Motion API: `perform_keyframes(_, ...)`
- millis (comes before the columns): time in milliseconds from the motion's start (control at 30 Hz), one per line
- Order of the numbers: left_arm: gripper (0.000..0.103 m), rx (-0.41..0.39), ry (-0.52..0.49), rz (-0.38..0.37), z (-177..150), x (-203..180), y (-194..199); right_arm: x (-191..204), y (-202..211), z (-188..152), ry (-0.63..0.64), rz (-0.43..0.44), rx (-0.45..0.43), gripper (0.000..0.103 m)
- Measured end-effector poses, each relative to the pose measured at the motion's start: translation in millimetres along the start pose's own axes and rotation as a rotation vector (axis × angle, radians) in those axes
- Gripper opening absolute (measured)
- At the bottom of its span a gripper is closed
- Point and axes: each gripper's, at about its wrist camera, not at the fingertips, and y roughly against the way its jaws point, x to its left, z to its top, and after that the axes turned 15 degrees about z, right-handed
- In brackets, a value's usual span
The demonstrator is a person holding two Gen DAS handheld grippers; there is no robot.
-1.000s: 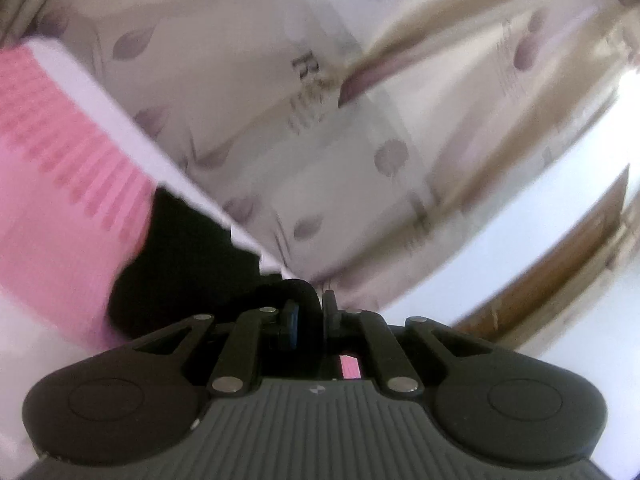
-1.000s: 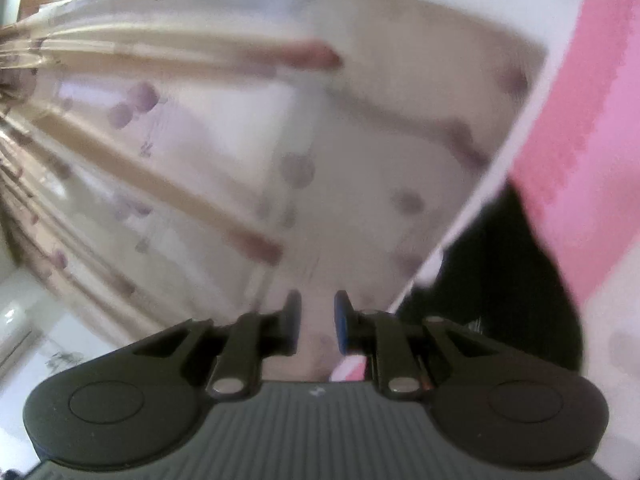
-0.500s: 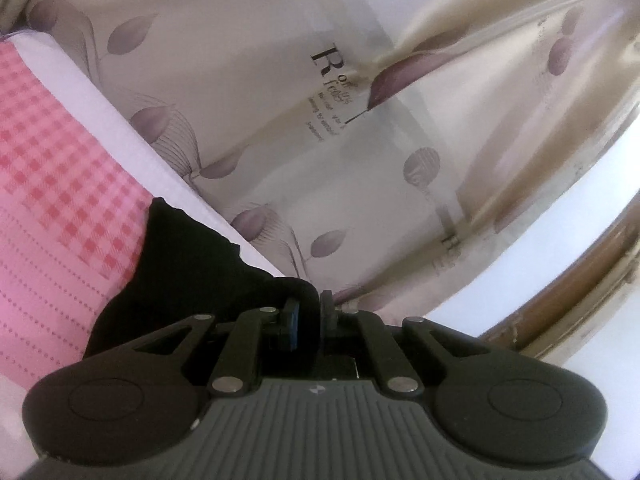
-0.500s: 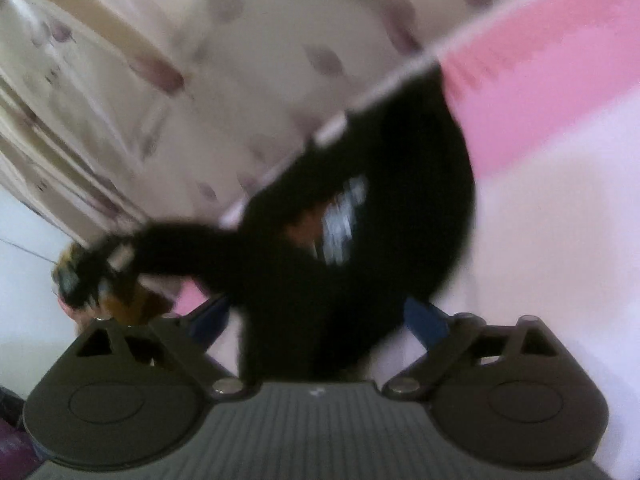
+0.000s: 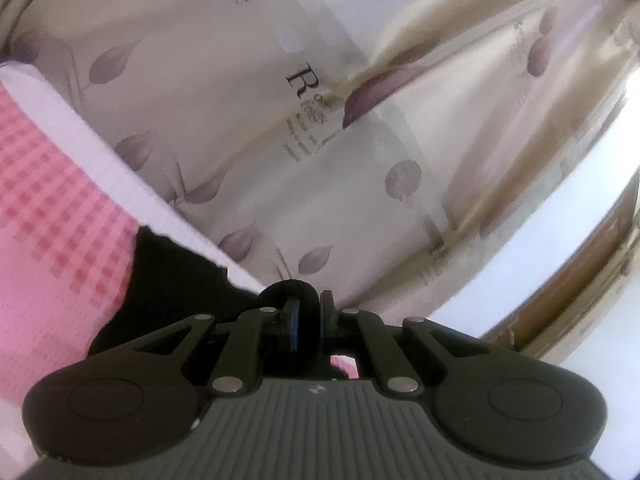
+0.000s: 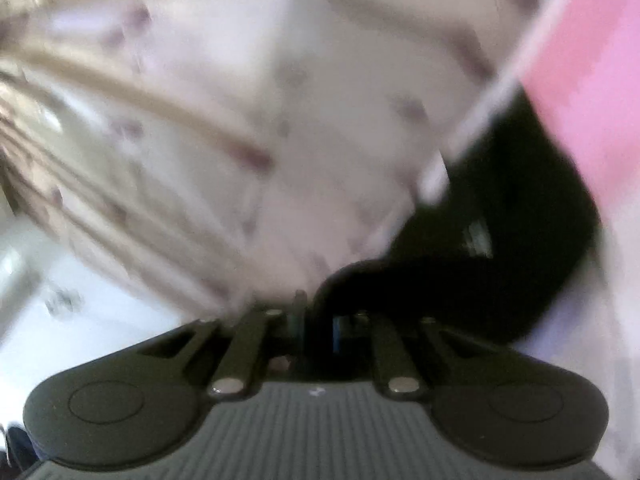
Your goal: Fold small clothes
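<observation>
A small black garment point(image 5: 168, 276) hangs between both grippers over the pink checked bed cover point(image 5: 52, 216). My left gripper point(image 5: 309, 312) is shut on a rolled black edge of the garment, which drapes away to the left. In the blurred right wrist view the black garment point(image 6: 520, 248) stretches to the right, with a pale print on it. My right gripper point(image 6: 316, 320) is shut on a black edge of it.
A beige curtain point(image 5: 360, 140) with purple leaves and lettering fills the background of both views. A white bed edge point(image 5: 120, 168) borders the pink cover. A wooden frame point(image 5: 580, 272) and white wall lie at the right.
The right gripper was open over the garment half a second ago; now it is shut on the garment's edge and raised toward the curtain. The left gripper keeps its hold, slightly shifted.
</observation>
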Motion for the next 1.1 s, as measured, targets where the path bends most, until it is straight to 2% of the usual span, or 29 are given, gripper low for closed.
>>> perform_keyframes(100, 0.007, -0.025, 0.045, 0.015, 11, 1, -29, -11, -21, 59, 0.033, -0.008, -0.102, 0.012)
perform_keyframes(233, 0.007, -0.051, 0.105, 0.059, 26, 10, -71, -62, -51, 120, -0.019, -0.104, -0.177, 0.012)
perform_keyframes(300, 0.007, -0.056, 0.132, 0.101, 34, 18, -98, -94, -64, 141, -0.050, -0.181, -0.215, 0.012)
perform_keyframes(367, 0.007, -0.057, 0.193, 0.147, 41, 31, -120, -136, -75, 158, -0.109, -0.215, -0.232, 0.012)
perform_keyframes(400, 0.007, -0.060, 0.219, 0.167, 43, 39, -132, -153, -78, 162, -0.121, -0.259, -0.240, 0.015)
perform_keyframes(433, 0.011, -0.077, 0.234, 0.198, 45, 46, -140, -169, -81, 165, -0.141, -0.288, -0.252, 0.015)
perform_keyframes(467, 0.018, -0.098, 0.248, 0.224, 47, 53, -146, -189, -83, 167, -0.186, -0.278, -0.252, 0.017)
perform_keyframes(500, 0.038, -0.120, 0.257, 0.247, 49, 59, -151, -205, -86, 168, -0.231, -0.280, -0.250, 0.030)
perform_keyframes(533, 0.053, -0.140, 0.254, 0.260, 50, 63, -153, -216, -84, 168, -0.255, -0.297, -0.262, 0.052)
perform_keyframes(600, 0.063, -0.180, 0.214, 0.283, 54, 66, -153, -227, -76, 163, -0.255, -0.262, -0.321, 0.074)
perform_keyframes(667, 0.069, -0.186, 0.176, 0.290, 56, 65, -148, -227, -57, 156, -0.257, -0.162, -0.444, 0.083)
perform_keyframes(700, 0.071, -0.184, 0.161, 0.281, 55, 64, -144, -224, -50, 153, -0.259, -0.115, -0.468, 0.085)
perform_keyframes(733, 0.073, -0.176, 0.135, 0.273, 53, 61, -140, -217, -48, 150, -0.235, -0.085, -0.451, 0.085)
perform_keyframes(800, 0.079, -0.152, 0.081, 0.253, 46, 53, -128, -190, -59, 146, -0.099, -0.100, -0.313, 0.085)
perform_keyframes(833, 0.082, -0.143, 0.055, 0.236, 40, 49, -123, -175, -71, 141, -0.020, -0.116, -0.214, 0.085)
perform_keyframes(867, 0.083, -0.134, 0.021, 0.217, 34, 44, -118, -159, -94, 135, 0.070, -0.134, -0.087, 0.085)
perform_keyframes(967, 0.087, -0.118, -0.051, 0.182, 15, 36, -101, -117, -166, 100, 0.344, -0.257, 0.283, 0.084)
perform_keyframes(1033, 0.091, -0.127, -0.059, 0.171, 5, 37, -89, -112, -215, 76, 0.402, -0.252, 0.452, 0.079)
perform_keyframes(1100, 0.096, -0.151, -0.063, 0.195, -5, 41, -75, -112, -262, 53, 0.462, -0.287, 0.576, 0.068)
